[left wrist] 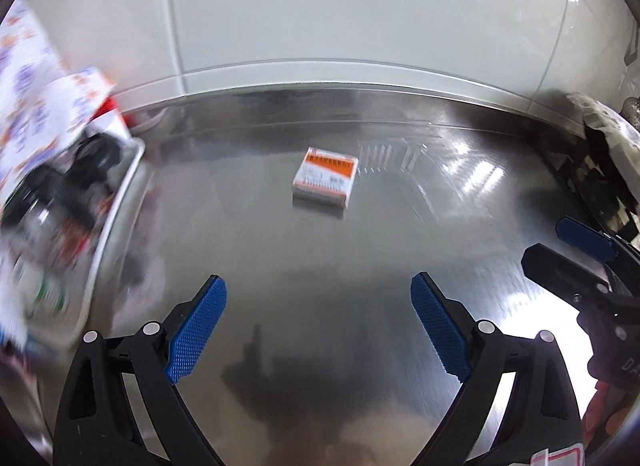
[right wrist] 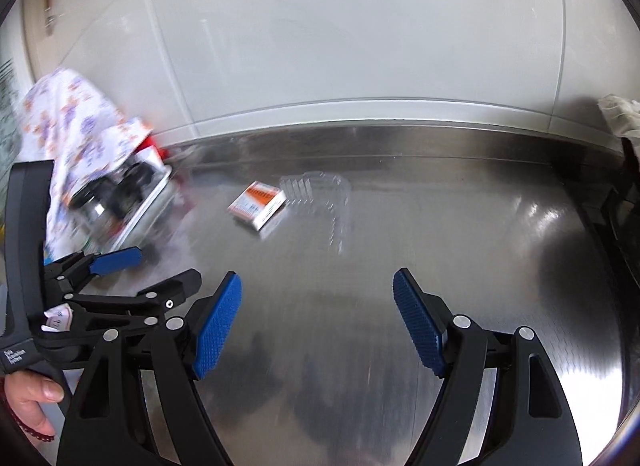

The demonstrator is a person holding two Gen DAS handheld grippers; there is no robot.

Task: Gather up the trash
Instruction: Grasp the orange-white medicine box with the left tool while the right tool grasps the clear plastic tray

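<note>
Gripper [left wrist: 318, 294] faces orange-white box [left wrist: 325, 181], print unreadable.

bright daylight | glare on steel counter [left wrist: 480, 181] | left edge motion-blurred | fisheye bending | shadows perhaps soft

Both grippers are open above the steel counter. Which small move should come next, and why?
Probably move the left gripper forward to the small orange-and-white box. It lies alone on the steel counter, straight ahead between the open fingers, and nothing is held yet.
</note>
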